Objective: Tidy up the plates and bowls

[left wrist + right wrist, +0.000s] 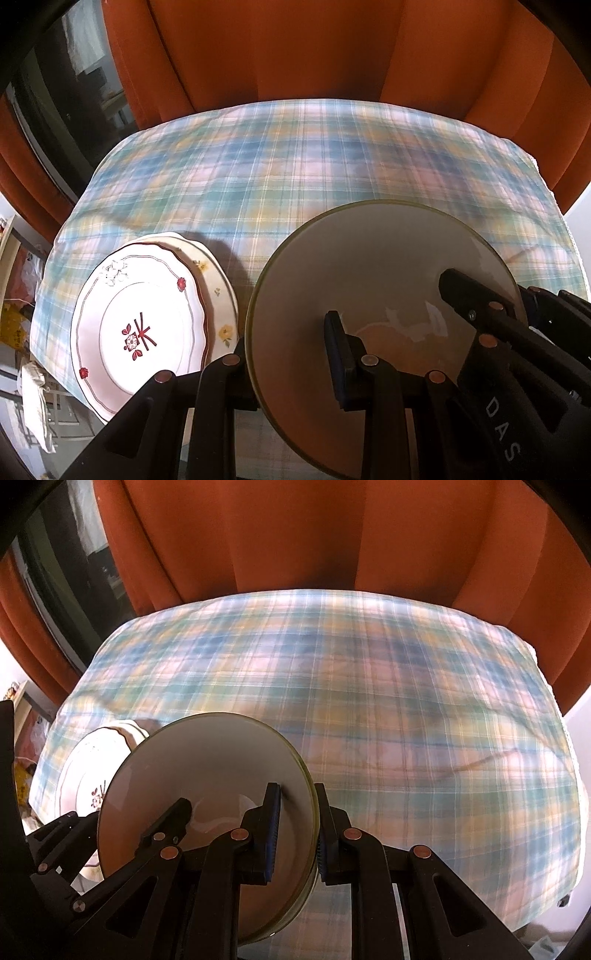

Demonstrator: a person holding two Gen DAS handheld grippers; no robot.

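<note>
A plain cream bowl (369, 266) with an olive-green rim is held tilted over the near part of the table, just right of a plate stack. My left gripper (288, 332) is shut on its left rim, one pad inside the bowl and the other outside. My right gripper (297, 790) is shut on the opposite rim of the bowl (207, 760) in the same way. Each gripper shows in the other's view: the right gripper (495, 291) and the left gripper (125, 810). The stack is a white scalloped plate with red flowers (140, 325) on a cream plate with yellow flowers (221, 295).
A blue, green and pink plaid tablecloth (295, 166) covers the table, which ends at an orange curtain (295, 48) behind. A dark window (74, 92) is at the far left. Bags and clutter (33, 398) lie below the table's left edge.
</note>
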